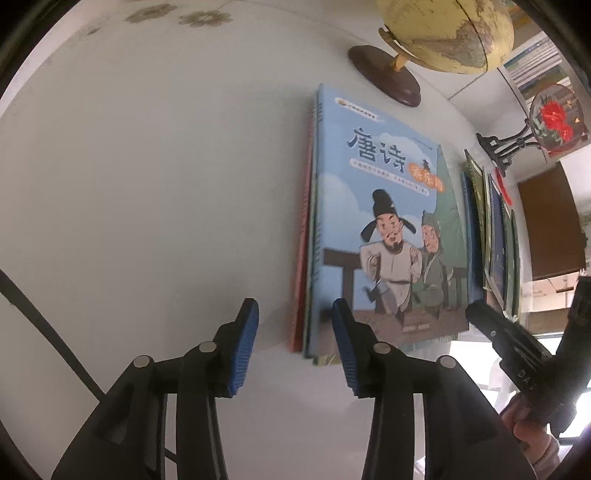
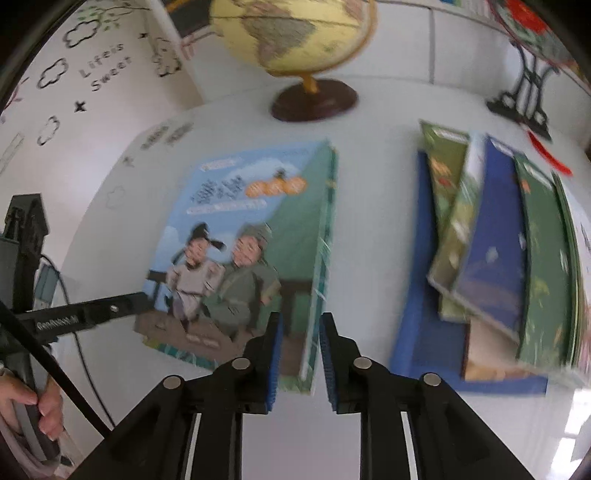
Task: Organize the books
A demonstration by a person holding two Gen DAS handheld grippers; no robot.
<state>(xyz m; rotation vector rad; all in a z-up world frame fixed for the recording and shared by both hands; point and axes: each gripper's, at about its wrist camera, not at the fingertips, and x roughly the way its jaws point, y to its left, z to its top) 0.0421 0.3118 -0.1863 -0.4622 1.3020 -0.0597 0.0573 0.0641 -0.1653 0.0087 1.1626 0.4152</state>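
Note:
A stack of books topped by a blue picture book (image 1: 384, 221) (image 2: 236, 251) lies flat on the white table (image 1: 147, 184). My left gripper (image 1: 295, 343) is open at the stack's near left corner. Its right pad (image 1: 345, 350) overlaps the cover's corner and its left pad hangs over bare table. My right gripper (image 2: 301, 358) straddles the stack's near right corner with a narrow gap. Its left pad (image 2: 275, 358) is over the cover and its right pad sits just outside the edge, with no visible pressing. The right gripper's black finger (image 1: 495, 332) also shows in the left wrist view.
A fanned pile of green and blue books (image 2: 498, 258) (image 1: 491, 229) lies right of the stack. A globe (image 1: 450, 33) (image 2: 295, 33) on a brown base and a round fan ornament (image 1: 554, 118) stand at the back. A black cable (image 1: 37, 321) crosses the left.

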